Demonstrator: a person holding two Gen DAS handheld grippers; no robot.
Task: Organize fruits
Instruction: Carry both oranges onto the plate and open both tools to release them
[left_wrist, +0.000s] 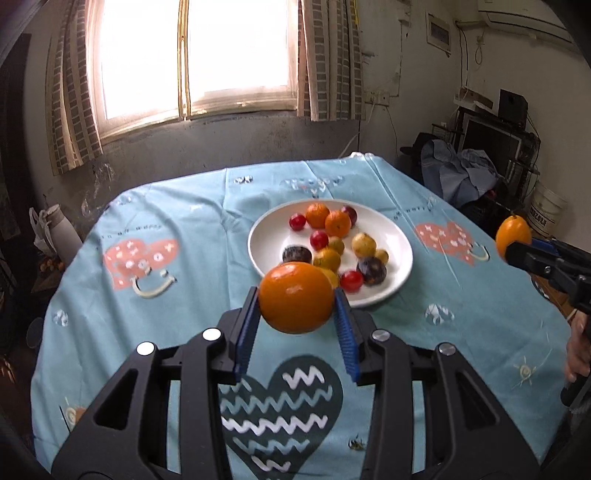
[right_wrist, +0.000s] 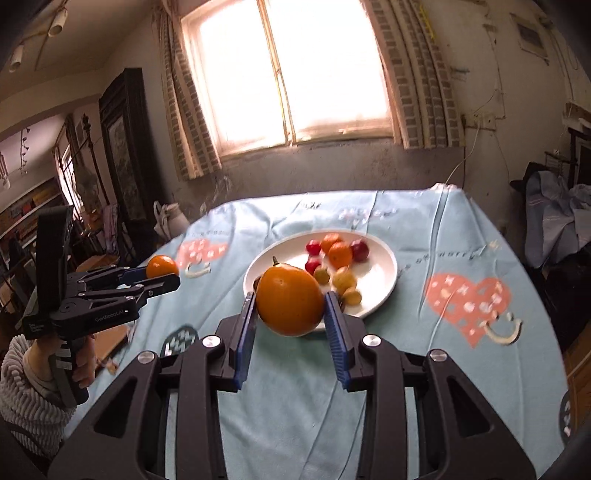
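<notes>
A white plate (left_wrist: 400, 258) on the blue tablecloth holds several small fruits: oranges, red cherry tomatoes, dark plums and yellow ones. It also shows in the right wrist view (right_wrist: 384, 280). My left gripper (left_wrist: 297, 306) is shut on an orange (left_wrist: 295, 297) and holds it above the cloth just before the plate's near rim. My right gripper (right_wrist: 290, 306) is shut on a larger orange fruit (right_wrist: 290, 301), held above the plate's near edge. Each gripper shows in the other's view: the right one (left_wrist: 517, 245) at the table's right, the left one (right_wrist: 162, 275) at the left.
The round table with the blue patterned cloth (left_wrist: 147, 229) stands before a window wall. A white jug (left_wrist: 61, 229) sits beyond the left edge. A white bucket (left_wrist: 546, 212) and piled clothes (left_wrist: 461, 173) lie to the right.
</notes>
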